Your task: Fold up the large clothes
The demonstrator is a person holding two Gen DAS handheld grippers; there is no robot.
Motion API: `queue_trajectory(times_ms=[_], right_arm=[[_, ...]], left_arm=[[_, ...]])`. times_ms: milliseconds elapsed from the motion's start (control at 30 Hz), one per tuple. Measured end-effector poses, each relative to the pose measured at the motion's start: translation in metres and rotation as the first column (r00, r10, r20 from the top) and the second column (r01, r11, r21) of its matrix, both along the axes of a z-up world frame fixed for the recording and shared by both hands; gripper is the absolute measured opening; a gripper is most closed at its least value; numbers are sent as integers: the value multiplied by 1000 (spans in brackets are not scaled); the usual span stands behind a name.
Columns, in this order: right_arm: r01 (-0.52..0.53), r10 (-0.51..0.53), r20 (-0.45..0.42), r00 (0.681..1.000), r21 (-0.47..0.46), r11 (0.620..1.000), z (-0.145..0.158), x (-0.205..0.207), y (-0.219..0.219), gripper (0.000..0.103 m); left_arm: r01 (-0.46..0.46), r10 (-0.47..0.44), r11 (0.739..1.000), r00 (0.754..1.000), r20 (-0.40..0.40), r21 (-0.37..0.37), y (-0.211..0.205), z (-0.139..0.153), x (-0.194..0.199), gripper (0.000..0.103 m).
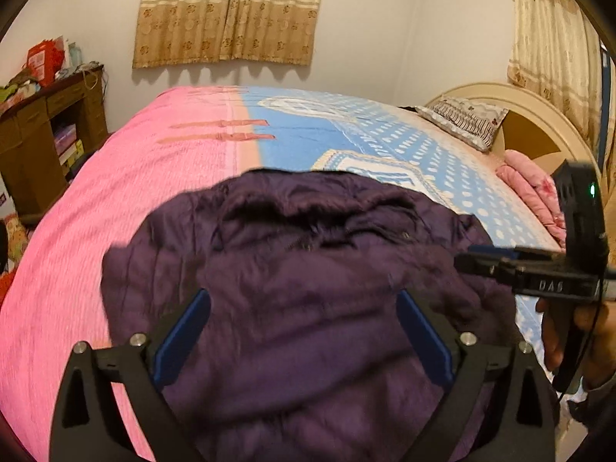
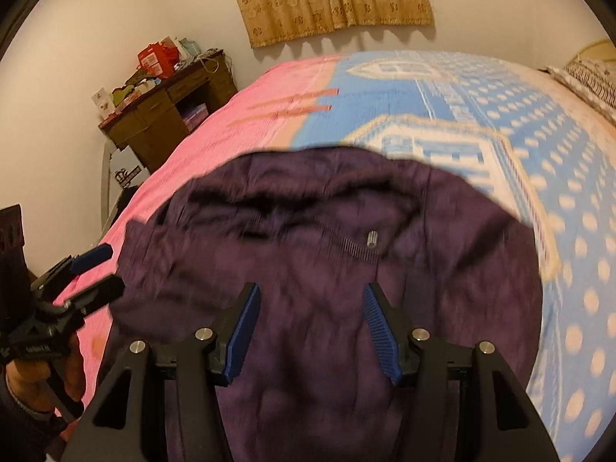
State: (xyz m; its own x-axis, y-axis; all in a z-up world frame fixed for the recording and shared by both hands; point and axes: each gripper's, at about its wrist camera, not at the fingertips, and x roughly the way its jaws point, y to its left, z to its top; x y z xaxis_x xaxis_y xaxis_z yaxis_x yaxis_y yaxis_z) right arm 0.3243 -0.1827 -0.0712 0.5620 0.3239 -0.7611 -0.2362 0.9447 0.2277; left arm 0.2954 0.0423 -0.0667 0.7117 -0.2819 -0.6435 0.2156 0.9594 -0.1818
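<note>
A dark purple padded jacket (image 1: 300, 292) lies bunched on the bed, collar and zipper facing up; it also shows in the right wrist view (image 2: 327, 254), with a metal zipper pull (image 2: 372, 239). My left gripper (image 1: 304, 312) is open, its blue pads wide apart just above the jacket's near part. My right gripper (image 2: 312, 308) is open too, above the jacket's middle. In the left wrist view the right gripper (image 1: 473, 258) comes in from the right over the jacket's edge. In the right wrist view the left gripper (image 2: 104, 269) sits at the jacket's left edge.
The bed has a pink and blue patterned cover (image 1: 154, 177). A pillow (image 1: 466, 119) and a pink quilt (image 1: 531, 188) lie by the headboard. A cluttered brown desk (image 1: 42, 134) stands left of the bed. Curtains (image 1: 231, 11) hang on the far wall.
</note>
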Motion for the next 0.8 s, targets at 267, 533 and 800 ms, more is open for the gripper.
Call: queue_trajectory(times_ms=[267,533,800], right_arm=[[-36,36,-5,999,5,999,-16,-80,-9,57],[-20,23,-39,999,66,998,-32,-130,-25,73],[-1,6,-58,998,78,997,-48,-169,-33,73]], left_arm=[[-55,55,998,998,11,38,12,-7,-55,99],[-91,95,991,995,-32,102,12,-30,-100,99],[-83,93,991,992,-90,105,14,-52,-131,100]])
